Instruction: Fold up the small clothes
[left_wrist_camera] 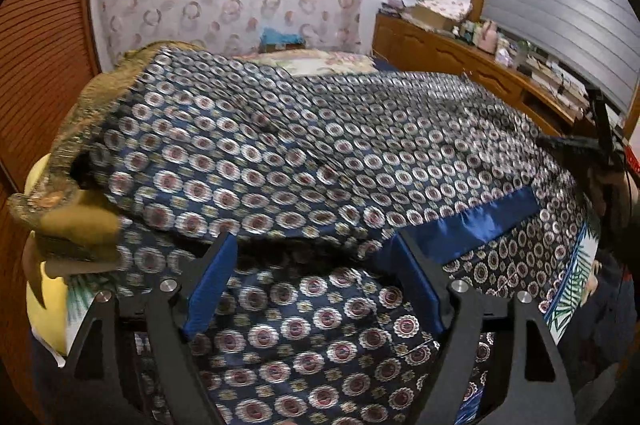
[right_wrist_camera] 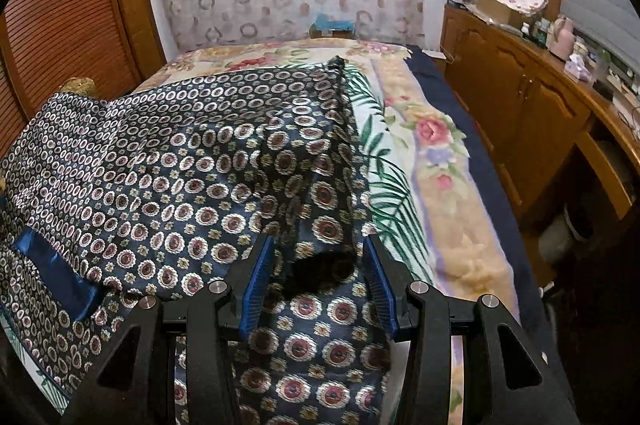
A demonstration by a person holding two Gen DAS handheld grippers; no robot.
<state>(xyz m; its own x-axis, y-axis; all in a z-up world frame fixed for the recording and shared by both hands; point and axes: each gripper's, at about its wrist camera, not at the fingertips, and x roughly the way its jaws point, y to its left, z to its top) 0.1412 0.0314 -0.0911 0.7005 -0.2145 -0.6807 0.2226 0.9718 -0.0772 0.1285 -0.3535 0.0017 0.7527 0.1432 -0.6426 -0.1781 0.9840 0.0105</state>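
a fold laid over, both grippers low on the cloth

left wrist view: the patterned garment [left_wrist_camera: 304,153], dark blue with rows of round medallions, lies spread across the bed, and a plain blue satin band [left_wrist_camera: 480,225] marks one edge of the layer folded over the top. the left gripper [left_wrist_camera: 316,273] sits low over the near part of the cloth with its blue fingers [left_wrist_camera: 210,285] standing wide apart. fabric lies under and between them, but the pads press on nothing, so it is open and holds nothing. an olive-gold cloth [left_wrist_camera: 92,129] is bunched at the far left edge, over something yellow. the right gripper shows dimly at the right rim.

right wrist view: the right gripper [right_wrist_camera: 316,277] straddles a raised fold of the garment near the bed's right side, over the floral blanket [right_wrist_camera: 436,161]. the fingers [right_wrist_camera: 258,281] stand partly apart; a dark hump of cloth sits between them, and i cannot tell whether the pads pinch it.

risks: the satin looks slippery, so the freed top layer could slide back and undo the fold. if the right gripper lifts with cloth caught, it would drag the stack askew. the olive-gold cloth could get trapped in the next fold.
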